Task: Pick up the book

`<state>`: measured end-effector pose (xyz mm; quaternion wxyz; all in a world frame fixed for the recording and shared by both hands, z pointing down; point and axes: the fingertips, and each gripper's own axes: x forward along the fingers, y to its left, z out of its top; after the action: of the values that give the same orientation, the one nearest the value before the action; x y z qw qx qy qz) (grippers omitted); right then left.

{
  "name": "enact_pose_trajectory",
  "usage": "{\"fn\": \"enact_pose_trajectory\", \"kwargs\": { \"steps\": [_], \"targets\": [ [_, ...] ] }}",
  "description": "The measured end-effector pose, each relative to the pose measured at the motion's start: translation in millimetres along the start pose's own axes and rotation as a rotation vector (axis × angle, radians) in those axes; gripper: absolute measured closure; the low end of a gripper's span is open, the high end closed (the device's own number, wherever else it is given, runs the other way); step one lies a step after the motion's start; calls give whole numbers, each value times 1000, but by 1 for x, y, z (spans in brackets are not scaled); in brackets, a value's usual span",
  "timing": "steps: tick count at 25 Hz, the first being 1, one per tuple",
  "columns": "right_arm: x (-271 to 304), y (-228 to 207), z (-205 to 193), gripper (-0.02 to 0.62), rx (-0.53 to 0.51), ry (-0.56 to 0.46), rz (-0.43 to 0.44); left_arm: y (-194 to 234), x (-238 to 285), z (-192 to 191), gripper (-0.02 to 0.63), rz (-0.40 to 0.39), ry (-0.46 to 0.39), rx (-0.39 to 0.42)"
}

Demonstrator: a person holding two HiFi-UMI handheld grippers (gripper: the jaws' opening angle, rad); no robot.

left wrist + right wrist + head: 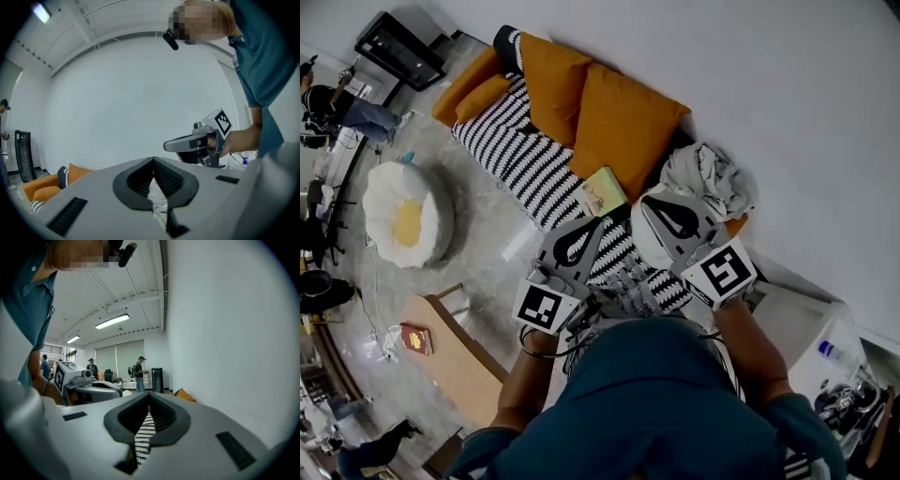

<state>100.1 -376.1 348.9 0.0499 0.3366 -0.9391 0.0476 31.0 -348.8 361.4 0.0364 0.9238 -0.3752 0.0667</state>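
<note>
A pale green and yellow book (602, 191) lies flat on the black-and-white striped sofa cover (511, 155), against the lower edge of a large orange cushion (619, 122). My left gripper (600, 223) hovers just below the book, shut and empty; in its own view the jaws (153, 161) meet at the tips. My right gripper (647, 204) is to the right of the book, also shut with nothing held (149, 395). Neither touches the book. Each gripper shows in the other's view, the right gripper (201, 140) and the left gripper (89, 385).
A heap of grey-white clothes (711, 178) lies at the sofa's right end. A white and yellow pouf (408, 214) stands on the floor to the left. A wooden table (455, 352) with a small red object (416, 338) is at lower left. People stand far off (138, 373).
</note>
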Motion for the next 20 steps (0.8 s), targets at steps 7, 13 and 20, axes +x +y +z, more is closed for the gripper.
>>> {"fn": "enact_pose_trajectory", "kwargs": {
  "steps": [7,13,20],
  "targets": [
    [59,-16,-31,581,47,79,-42,47,14,-41,604,-87,44,-27],
    [110,-42,-69,581,48,140,-40,78,30,-65,603,-82,28,-74],
    [148,-61,-114,581,96,227,-16,102,24,-96,603,-24,49,-148]
  ]
}}
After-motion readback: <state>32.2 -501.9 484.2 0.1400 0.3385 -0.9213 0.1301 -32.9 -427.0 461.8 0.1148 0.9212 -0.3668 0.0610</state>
